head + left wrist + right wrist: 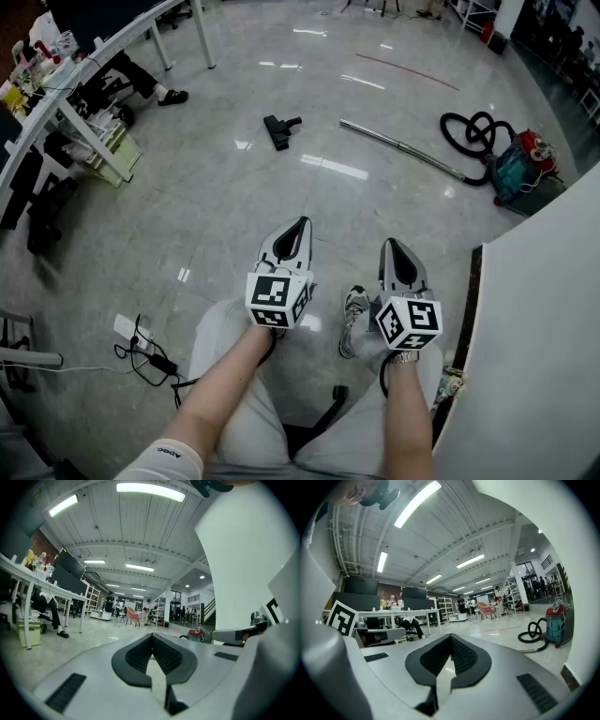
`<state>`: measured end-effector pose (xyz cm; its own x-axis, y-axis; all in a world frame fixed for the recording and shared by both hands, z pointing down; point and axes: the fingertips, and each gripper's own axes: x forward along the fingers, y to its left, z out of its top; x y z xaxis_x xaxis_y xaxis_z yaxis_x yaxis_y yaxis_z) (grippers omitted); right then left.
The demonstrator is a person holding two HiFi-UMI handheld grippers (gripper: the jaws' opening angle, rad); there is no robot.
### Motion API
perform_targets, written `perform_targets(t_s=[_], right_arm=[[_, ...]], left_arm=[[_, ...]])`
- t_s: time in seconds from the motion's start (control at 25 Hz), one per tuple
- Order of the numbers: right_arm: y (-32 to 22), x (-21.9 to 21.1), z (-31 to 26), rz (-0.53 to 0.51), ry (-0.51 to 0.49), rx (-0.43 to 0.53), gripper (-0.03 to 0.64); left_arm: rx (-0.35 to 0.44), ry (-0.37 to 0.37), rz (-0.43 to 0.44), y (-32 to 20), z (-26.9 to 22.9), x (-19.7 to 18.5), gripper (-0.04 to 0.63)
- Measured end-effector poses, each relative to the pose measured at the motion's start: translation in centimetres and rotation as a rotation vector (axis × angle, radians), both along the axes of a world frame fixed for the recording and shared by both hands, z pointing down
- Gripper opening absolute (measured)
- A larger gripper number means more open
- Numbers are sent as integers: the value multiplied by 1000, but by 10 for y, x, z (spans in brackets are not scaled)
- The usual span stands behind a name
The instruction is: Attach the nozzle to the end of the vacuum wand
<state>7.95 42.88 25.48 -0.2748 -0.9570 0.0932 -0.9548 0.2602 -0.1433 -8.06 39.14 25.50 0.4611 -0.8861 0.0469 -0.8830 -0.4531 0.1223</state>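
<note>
A black floor nozzle [280,129] lies on the grey floor far ahead. To its right the long metal vacuum wand [401,148] lies slanted, joined to a black hose [473,131] and a teal and red vacuum cleaner [521,165]; the same vacuum cleaner [555,623] shows in the right gripper view. My left gripper [302,222] and right gripper [388,243] are held level over my lap, side by side, both shut with nothing between the jaws. Each stays well short of the nozzle and wand. In the gripper views the left gripper [152,636] and right gripper [450,636] have their tips together.
A white desk [89,56] with clutter and a seated person's legs [141,82] are at the left. A power strip and cables [141,347] lie on the floor near my left knee. A white panel [544,328] stands close on my right. People stand far across the hall.
</note>
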Motion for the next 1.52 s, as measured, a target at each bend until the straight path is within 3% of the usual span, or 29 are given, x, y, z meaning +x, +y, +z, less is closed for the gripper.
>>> perform_targets(t_s=[0.48,0.88,1.04,1.28,1.52], right_arm=[[1,-3,0,-5,19,1,5],[-8,-12,1,-9,-46,3,5],[-20,-14,-4,-19,-34,16,5],[-41,2,6,-19,35,10,5],[-67,25,17,13,24,-7,5]], left_arm=[[-2,9,10,2,0,3,7],[11,42,9,-9,-10,5,8],[33,17,26,-19,-15,12,8],[16,19,0,-51,-8,11,8],[21,35,7,-75,-11,16,8]])
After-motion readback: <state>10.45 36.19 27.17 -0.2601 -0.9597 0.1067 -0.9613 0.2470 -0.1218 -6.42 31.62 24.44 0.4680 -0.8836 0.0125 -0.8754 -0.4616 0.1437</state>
